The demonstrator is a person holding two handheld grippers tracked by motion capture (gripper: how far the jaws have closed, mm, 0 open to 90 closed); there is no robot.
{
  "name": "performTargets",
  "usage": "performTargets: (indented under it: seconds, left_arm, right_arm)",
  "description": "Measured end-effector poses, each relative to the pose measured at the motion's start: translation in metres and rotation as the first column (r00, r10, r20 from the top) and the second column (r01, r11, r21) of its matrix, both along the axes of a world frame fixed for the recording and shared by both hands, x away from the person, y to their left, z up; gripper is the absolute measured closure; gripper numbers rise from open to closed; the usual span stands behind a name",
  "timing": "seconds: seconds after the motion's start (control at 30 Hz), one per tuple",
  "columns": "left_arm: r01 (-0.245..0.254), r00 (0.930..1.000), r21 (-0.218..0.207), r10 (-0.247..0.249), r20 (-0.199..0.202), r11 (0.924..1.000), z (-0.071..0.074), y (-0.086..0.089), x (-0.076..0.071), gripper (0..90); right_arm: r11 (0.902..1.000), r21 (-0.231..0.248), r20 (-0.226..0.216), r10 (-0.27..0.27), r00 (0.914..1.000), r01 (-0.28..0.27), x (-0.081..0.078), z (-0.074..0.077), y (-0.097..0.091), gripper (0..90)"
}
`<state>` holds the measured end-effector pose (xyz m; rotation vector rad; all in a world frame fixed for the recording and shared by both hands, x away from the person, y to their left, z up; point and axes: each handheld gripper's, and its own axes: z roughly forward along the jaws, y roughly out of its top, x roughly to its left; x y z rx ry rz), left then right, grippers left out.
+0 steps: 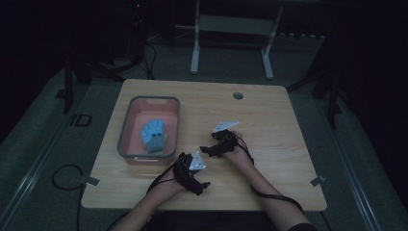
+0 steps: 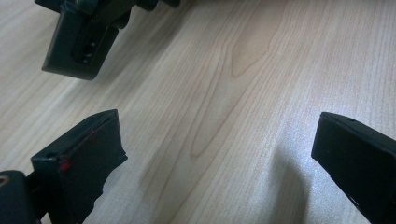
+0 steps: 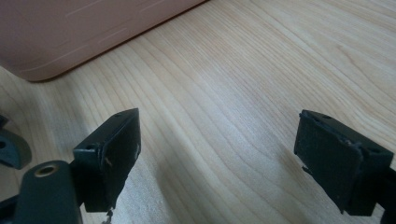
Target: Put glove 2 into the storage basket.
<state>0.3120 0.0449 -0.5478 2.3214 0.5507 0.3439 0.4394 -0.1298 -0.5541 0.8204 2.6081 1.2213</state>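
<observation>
We see a pale blue glove [image 1: 153, 135] lying flat inside the pink bin [image 1: 126, 126] on the wooden table [image 1: 269, 120], touched by neither gripper. Our left gripper [image 1: 204, 184] rests on the table just beyond the bin's near right corner, its jaws spread wide over bare wood. Our right gripper [image 1: 202, 149] sits just to the right of the bin, pointing toward it, jaws likewise wide apart and holding nothing; the bin's wall shows close ahead in the right gripper view.

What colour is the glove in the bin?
Light blue glove; clearest in the high view.
</observation>
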Motion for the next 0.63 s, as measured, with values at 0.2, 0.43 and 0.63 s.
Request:
performTargets:
  seconds: [0.2, 0.43, 0.63]
  left_arm:
    - [-0.010, 0.9999, -0.030, 0.010, 0.007, 0.9995, 0.0003, 0.0014, -0.0005, 1.8]
    - [-0.009, 0.9999, -0.043, 0.009, 0.010, 0.9990, 0.0001, 0.0024, -0.0015, 1.8]
    - [-0.010, 0.9999, -0.044, 0.010, 0.013, 0.9990, 0.0000, 0.0029, -0.0020, 1.8]
  right_arm:
    - [1.0000, 0.004, 0.014, -0.005, 0.9999, 0.005, -0.0013, -0.0005, -0.0009, 14.7]
    - [0.9999, -0.006, 0.031, -0.015, 0.9994, 0.015, -0.0023, -0.0037, -0.0016, 14.8]
    - [0.9998, 0.002, 0.029, -0.021, 0.9994, 0.021, -0.0020, -0.0044, -0.0030, 14.8]
